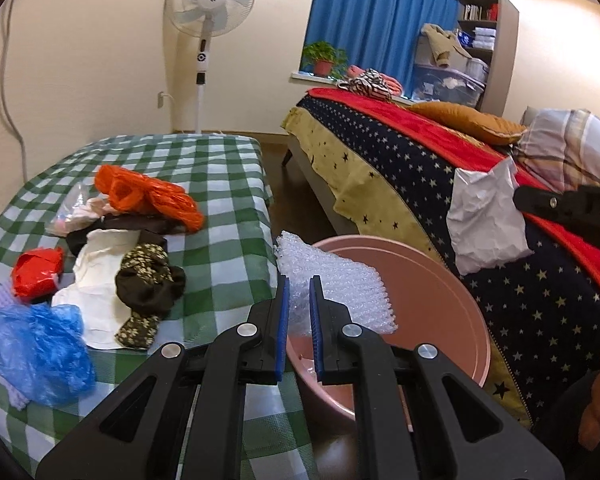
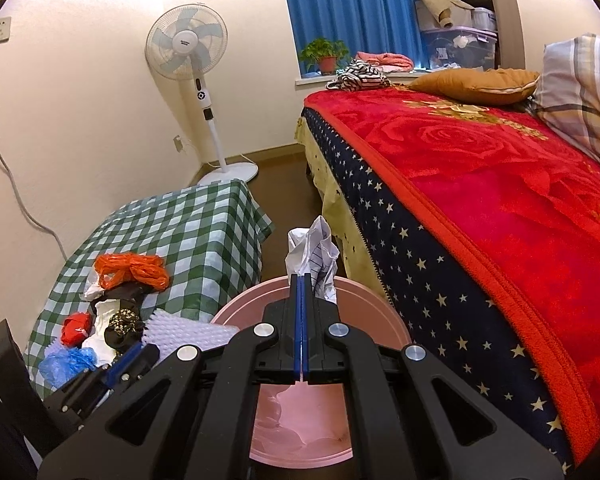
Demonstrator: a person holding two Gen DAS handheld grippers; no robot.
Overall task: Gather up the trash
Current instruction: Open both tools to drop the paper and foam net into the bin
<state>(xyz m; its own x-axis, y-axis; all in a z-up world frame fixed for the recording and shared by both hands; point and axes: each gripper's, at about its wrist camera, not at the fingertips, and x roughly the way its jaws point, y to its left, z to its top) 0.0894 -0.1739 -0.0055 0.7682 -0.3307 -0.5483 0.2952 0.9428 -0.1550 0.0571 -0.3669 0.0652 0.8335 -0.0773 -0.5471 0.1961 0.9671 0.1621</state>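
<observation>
My left gripper (image 1: 300,282) is shut on a sheet of clear bubble wrap (image 1: 340,280), held over the near rim of a pink basin (image 1: 440,312) on the floor. My right gripper (image 2: 302,280) is shut on a crumpled white paper (image 2: 318,254) above the same basin (image 2: 236,304). In the left wrist view the right gripper (image 1: 520,198) and its paper (image 1: 484,220) hang at the right, in front of the bed. A pile of trash lies on the green checked table (image 1: 220,160): an orange bag (image 1: 148,196), a red bag (image 1: 36,272), a blue bag (image 1: 36,344).
A bed with a red blanket (image 2: 500,184) and a starred cover stands close to the right of the basin. A dark floral cloth (image 1: 148,280) and white paper (image 1: 96,276) lie in the pile. A standing fan (image 1: 208,0) is by the far wall.
</observation>
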